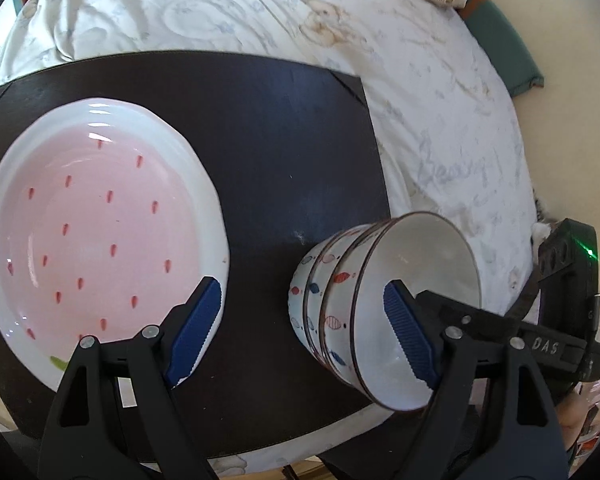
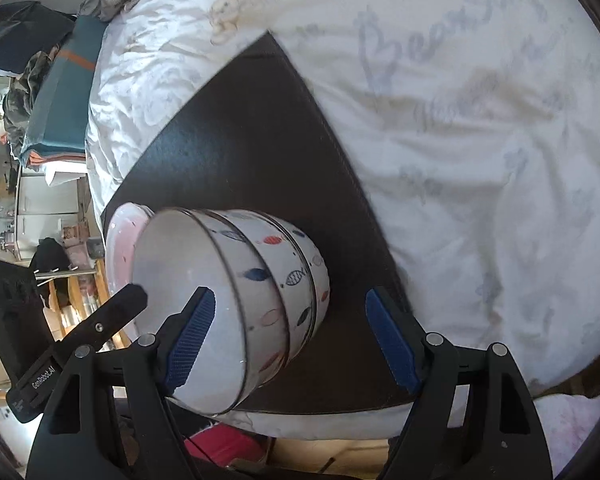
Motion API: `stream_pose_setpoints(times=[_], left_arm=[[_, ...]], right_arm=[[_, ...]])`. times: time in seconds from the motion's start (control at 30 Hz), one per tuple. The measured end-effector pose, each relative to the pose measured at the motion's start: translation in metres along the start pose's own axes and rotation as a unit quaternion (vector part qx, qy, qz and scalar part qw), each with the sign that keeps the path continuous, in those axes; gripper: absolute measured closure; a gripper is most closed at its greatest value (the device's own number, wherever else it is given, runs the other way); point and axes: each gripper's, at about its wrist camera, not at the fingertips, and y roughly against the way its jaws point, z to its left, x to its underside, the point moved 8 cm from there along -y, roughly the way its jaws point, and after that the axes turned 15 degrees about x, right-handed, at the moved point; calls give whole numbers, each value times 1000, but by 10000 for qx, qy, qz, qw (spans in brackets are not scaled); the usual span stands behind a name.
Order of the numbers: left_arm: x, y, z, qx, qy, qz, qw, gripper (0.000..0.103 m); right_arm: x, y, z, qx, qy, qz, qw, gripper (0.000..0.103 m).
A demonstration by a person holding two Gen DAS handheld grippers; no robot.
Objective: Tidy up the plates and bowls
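While glossy round bowls (image 1: 384, 312) nest, ribbed tool (image 1: 302, 332) gapes.

**Glazed ceramic on a matt dark board**

The pink, seed-speckled ceramic plate (image 1: 92, 224) is glossy. The nested white fish-patterned ceramic bowls (image 2: 236, 300) look smooth and glazed. The dark brown board (image 1: 268, 140) appears matt, and the white printed bedsheet (image 2: 480, 140) is wrinkled cloth.
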Motion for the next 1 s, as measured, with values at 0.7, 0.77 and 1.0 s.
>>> stream_pose_setpoints(times=[0.7,0.77,1.0], left_arm=[[0,-44,-4,305,229,359,9986,51],[1,-43,-4,397,266,355,9982,54],[2,-38,0,517,391,313,9974,63]], right_arm=[[1,-31,-4,-553,-353,532,9964,28],[2,-32,0,-670,-317,570,9956,33],[3,-30,1,-798,-354,574,9945,40]])
